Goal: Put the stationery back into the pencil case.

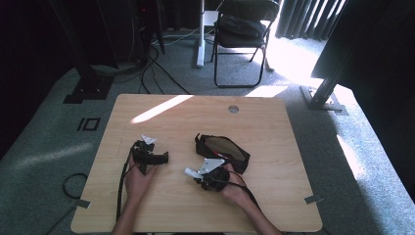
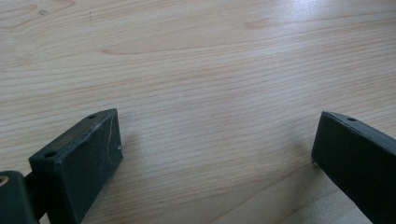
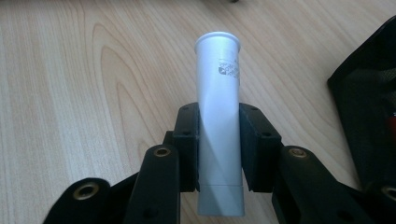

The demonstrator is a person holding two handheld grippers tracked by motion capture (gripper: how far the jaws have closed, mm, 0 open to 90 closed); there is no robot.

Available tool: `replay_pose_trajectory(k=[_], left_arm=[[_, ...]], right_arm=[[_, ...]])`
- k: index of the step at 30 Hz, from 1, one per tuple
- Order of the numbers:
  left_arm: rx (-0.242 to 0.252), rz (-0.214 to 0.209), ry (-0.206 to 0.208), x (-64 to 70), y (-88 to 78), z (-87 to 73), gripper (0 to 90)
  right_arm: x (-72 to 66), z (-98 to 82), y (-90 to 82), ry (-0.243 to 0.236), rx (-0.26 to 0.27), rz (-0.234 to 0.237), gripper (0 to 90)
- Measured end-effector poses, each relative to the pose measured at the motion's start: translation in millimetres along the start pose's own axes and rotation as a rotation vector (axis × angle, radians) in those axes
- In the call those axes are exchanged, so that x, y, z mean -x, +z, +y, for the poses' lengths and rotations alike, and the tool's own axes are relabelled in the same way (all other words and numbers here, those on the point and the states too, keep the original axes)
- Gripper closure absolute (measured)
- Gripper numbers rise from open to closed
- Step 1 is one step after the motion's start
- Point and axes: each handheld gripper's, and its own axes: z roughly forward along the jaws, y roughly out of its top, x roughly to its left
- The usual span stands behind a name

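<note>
From the high view, you have both hands low on the wooden table [image 1: 274, 122]. Your left gripper [image 1: 157, 157] rests on the bare wood at the left, and your right gripper [image 1: 192, 172] sits just below a black pouch [image 1: 222, 152] that lies open near the middle, its mouth showing a brownish inside. A white tube [image 1: 192, 172] pokes out leftward from your right gripper, away from the pouch.

In the left gripper view, your 2 jaws stand wide apart over plain wood, with nothing between them.

In the right gripper view, your jaws are clamped on the tube [image 3: 218, 126] near its lower half; its flared end points away from you, over the table, and small print shows near that end. The edge of the pouch [image 3: 369, 102] is at the right of this view, close by but not touching the tube.

You seem to be mid-carry, with the tube in hand beside the pouch; whether it is going in or has come out is not clear. If it goes in, your next move calls for swinging the tube's free end toward the mouth, and your left gripper could hold the pouch steady.
</note>
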Motion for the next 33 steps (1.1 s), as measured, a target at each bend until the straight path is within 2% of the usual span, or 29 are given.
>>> replay_pose_trajectory(k=[21,28,33], left_arm=[[0.001,0.0,0.001,0.0,0.2,0.1,2.0],[-0.001,-0.001,0.004,0.0,0.3,0.4,2.0],[-0.001,-0.001,0.004,0.0,0.3,0.3,2.0]], right_arm=[[6.4,10.2,-18.6,-0.009,0.044,-0.03,70.5],[19.0,14.8,-33.3,0.006,0.074,-0.069,70.5],[33.3,17.2,-47.0,0.025,0.096,-0.112,70.5]])
